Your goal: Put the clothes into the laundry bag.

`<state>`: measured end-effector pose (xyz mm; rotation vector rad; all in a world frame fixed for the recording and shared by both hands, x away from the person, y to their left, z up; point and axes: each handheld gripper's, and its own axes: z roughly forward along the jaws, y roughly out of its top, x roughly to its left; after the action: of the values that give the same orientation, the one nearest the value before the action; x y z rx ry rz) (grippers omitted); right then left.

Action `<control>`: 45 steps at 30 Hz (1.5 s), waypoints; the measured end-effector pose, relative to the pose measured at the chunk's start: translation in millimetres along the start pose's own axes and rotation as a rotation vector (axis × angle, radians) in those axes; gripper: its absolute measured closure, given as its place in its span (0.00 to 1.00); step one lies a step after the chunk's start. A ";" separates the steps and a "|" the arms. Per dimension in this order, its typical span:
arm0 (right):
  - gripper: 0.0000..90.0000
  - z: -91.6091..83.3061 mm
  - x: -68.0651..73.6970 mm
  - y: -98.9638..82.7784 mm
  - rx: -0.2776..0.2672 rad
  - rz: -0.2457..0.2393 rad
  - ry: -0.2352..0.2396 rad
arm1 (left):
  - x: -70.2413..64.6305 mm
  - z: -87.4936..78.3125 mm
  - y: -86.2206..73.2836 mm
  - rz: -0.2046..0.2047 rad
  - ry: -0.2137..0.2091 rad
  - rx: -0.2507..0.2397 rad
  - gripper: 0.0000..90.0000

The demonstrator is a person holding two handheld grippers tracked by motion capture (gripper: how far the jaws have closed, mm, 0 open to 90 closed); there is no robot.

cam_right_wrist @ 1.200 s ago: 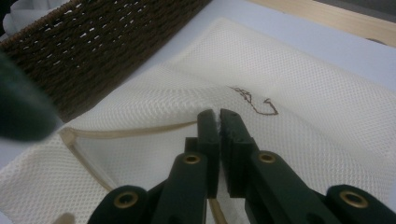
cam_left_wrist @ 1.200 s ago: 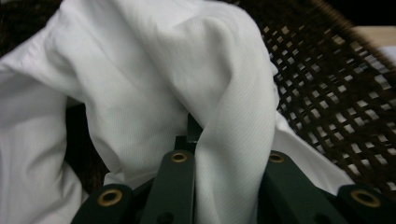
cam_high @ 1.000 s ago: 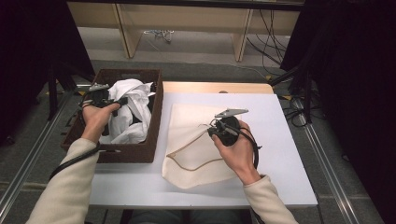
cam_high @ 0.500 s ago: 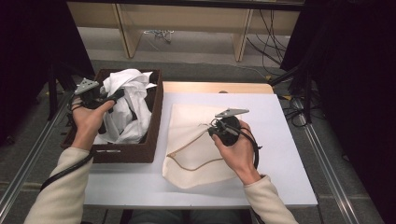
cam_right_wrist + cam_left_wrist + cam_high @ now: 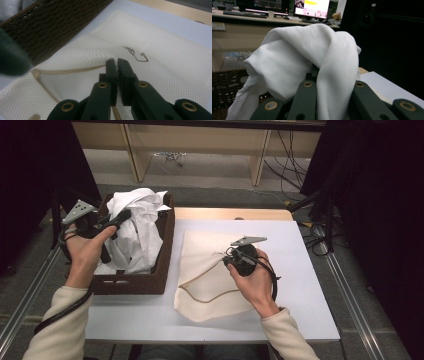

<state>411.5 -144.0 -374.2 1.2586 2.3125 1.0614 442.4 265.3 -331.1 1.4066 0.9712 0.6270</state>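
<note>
Two grippers: our left gripper (image 5: 120, 216), raised at the frame's left over one brown basket (image 5: 159, 270), clamps one white cloth (image 5: 135, 230); our right gripper (image 5: 226, 260), low at centre, pinches one cream mesh bag (image 5: 210, 285) lying on the white table (image 5: 300, 285).

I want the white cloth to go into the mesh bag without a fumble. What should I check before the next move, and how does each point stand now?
1. Left gripper shut on the white cloth: ok, cloth drapes over its jaws.
2. Cloth free of the wicker basket: not ok, its lower part lies inside.
3. Right gripper pinching the mesh bag at its rim: ok, jaws shut on the fabric.
4. Bag mouth wide enough for the cloth: not ok, the rim is raised only slightly and the rest lies flat.
5. Bag resting on the white table: ok.
6. Cloth snagged on basket weave: cannot tell.
</note>
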 end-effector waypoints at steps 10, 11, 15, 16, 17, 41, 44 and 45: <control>0.98 -0.3 0.0 0.1 0.004 0.003 0.000 | -17.7 -22.0 17.3 0.047 -0.060 -0.048 0.90; 0.98 -0.5 0.0 -0.1 0.004 0.003 -0.003 | -19.0 -23.8 18.6 0.047 -0.063 -0.053 0.90; 0.98 -1.1 1.0 -0.1 0.001 0.005 -0.002 | -24.5 -34.5 27.4 0.065 -0.071 -0.094 0.90; 0.98 -0.2 -0.3 -0.3 -0.010 -0.022 -0.007 | -26.2 -37.2 29.6 0.068 -0.076 -0.103 0.90; 0.98 -1.6 -0.1 0.0 -0.003 -0.011 -0.003 | -27.5 -39.5 31.4 0.071 -0.079 -0.107 0.90; 0.98 -0.9 -0.3 0.2 -0.011 -0.014 -0.003 | -60.3 -66.6 46.1 0.102 -0.201 -0.143 0.90; 0.98 -0.4 -1.5 -0.1 -0.014 -0.032 -0.004 | -63.5 -70.4 48.5 0.120 -0.229 -0.156 0.90; 0.98 -1.1 0.4 -0.3 -0.004 0.001 -0.002 | -65.9 -72.3 49.3 0.119 -0.242 -0.159 0.90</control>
<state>410.5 -144.3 -373.6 1.2596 2.3072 1.0635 357.1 252.3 -263.5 1.3687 0.6366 0.5929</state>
